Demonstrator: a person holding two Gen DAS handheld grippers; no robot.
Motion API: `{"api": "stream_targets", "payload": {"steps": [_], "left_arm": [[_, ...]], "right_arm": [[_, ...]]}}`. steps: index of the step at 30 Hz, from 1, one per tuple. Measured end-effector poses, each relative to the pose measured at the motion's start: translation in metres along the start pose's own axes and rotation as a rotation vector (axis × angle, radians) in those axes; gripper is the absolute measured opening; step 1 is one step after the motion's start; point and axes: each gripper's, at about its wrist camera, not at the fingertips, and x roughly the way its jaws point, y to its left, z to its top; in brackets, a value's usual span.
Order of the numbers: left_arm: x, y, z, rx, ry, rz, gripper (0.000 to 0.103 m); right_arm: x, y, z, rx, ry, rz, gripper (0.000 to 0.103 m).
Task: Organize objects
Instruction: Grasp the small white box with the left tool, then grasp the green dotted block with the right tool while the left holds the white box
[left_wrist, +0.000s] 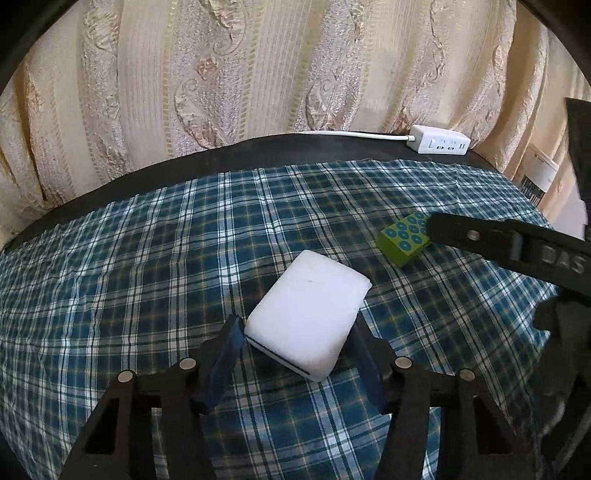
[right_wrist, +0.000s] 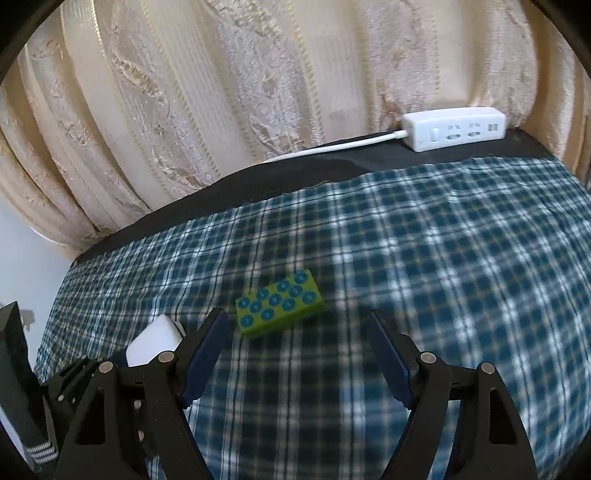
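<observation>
A white block (left_wrist: 308, 319) with a dark stripe along its lower edge lies on the blue plaid cloth (left_wrist: 147, 258). My left gripper (left_wrist: 295, 332) is open, with its fingers on either side of the block's near end. A green block with blue dots (right_wrist: 280, 304) lies on the cloth just beyond my right gripper (right_wrist: 297, 325), which is open and empty. In the left wrist view the green block (left_wrist: 402, 238) sits right of the white block, with the right gripper's finger (left_wrist: 480, 236) reaching beside it. The white block's corner (right_wrist: 155, 341) shows at the lower left of the right wrist view.
A white power strip (left_wrist: 439, 144) with its cord lies on the dark table edge at the back right, also in the right wrist view (right_wrist: 454, 127). A cream patterned curtain (left_wrist: 258, 74) hangs behind the table. The cloth (right_wrist: 443, 258) covers most of the table.
</observation>
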Motion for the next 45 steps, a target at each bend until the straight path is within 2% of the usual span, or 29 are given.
{"api": "stream_targets", "payload": {"steps": [6,14,27,30,33,35,45], "left_arm": [[-0.002,0.001,0.000,-0.016,0.002,-0.015,0.058],[-0.003,0.002,0.000,-0.029,0.003,-0.018,0.058],[-0.003,0.003,0.001,-0.028,0.002,-0.017,0.058],[-0.003,0.003,0.001,-0.028,0.002,-0.017,0.058],[-0.003,0.003,0.001,-0.028,0.002,-0.016,0.058],[-0.003,0.003,0.001,-0.029,0.002,-0.016,0.059],[-0.003,0.003,0.001,-0.031,0.002,-0.017,0.058]], "right_arm": [[0.019,0.005,0.014,-0.008,0.025,0.032,0.078],[0.034,0.014,0.016,-0.059,0.052,0.024,0.080],[0.040,0.032,0.008,-0.183,0.053,-0.096,0.080],[0.042,0.037,0.003,-0.226,0.049,-0.128,0.078],[0.042,0.038,0.002,-0.233,0.044,-0.149,0.071],[0.041,0.037,0.002,-0.234,0.039,-0.162,0.062],[0.015,0.021,-0.008,-0.167,0.024,-0.147,0.062]]}}
